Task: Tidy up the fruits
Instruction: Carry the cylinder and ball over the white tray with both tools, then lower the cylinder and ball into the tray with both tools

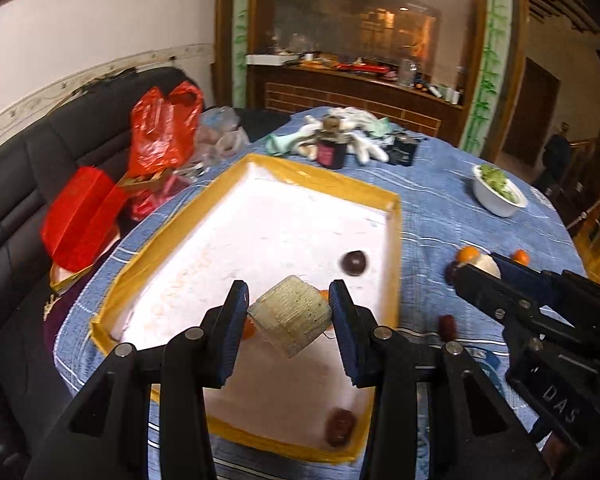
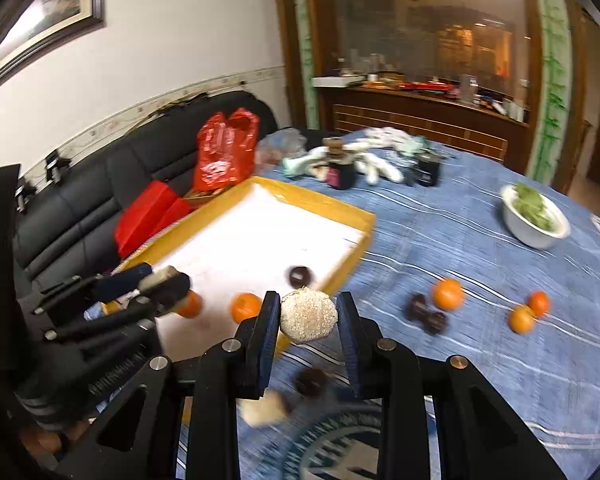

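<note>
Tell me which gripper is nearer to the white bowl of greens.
Right. The right gripper, shut on a pale netted fruit, hangs over the blue cloth beside the tray, on the side toward the white bowl. The left gripper is over the tray, farther away.

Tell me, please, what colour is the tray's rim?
Yellow, around a white floor; the tray shows best in the left wrist view.

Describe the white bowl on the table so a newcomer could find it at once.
Start at the round table under the blue striped cloth, then look past the yellow-rimmed white foam tray toward the far right edge. There stands a round white bowl heaped with something green. It stands alone, apart from the small orange fruits lying loose on the cloth nearer the camera.
</note>
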Demonstrator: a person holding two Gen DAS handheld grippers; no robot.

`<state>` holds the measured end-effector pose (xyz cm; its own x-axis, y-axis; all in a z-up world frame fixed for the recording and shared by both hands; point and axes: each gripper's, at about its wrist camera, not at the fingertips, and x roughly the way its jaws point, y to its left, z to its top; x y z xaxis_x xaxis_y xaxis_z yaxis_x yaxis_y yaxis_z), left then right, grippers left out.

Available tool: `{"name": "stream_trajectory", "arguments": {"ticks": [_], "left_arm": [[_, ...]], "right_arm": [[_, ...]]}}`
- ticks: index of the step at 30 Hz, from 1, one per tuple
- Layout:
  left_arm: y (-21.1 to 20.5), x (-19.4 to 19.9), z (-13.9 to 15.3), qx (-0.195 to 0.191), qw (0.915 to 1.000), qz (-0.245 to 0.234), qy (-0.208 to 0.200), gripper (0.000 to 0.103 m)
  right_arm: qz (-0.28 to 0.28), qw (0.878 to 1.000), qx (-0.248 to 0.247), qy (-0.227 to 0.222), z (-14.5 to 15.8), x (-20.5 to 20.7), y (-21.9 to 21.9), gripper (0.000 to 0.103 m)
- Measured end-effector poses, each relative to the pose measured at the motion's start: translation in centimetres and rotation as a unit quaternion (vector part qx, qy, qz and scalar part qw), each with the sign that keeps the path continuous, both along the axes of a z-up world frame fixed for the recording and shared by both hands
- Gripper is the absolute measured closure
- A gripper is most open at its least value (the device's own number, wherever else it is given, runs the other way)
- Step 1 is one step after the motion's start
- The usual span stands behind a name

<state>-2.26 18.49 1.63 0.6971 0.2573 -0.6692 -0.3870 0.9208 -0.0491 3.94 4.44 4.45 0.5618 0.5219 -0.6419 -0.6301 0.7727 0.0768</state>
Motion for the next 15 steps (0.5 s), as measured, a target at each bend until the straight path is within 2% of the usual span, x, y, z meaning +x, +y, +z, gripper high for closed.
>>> {"name": "stream_trajectory", "arguments": {"ticks": [5,15], "left_arm": [[1.6,0.8,-0.7,0.001,0.9995,0.028,0.016,0.063],[3.7,2.2,-1.7,0.000,0.9979,0.052,0.038,0.063]], "right_arm": [[0.033,0.999,-0.012,0.005,-0.5,0.5,4.4,0.074],[0.033,0.998,-0.035,0.028,-2.9,4.0,8.7,0.074]]}}
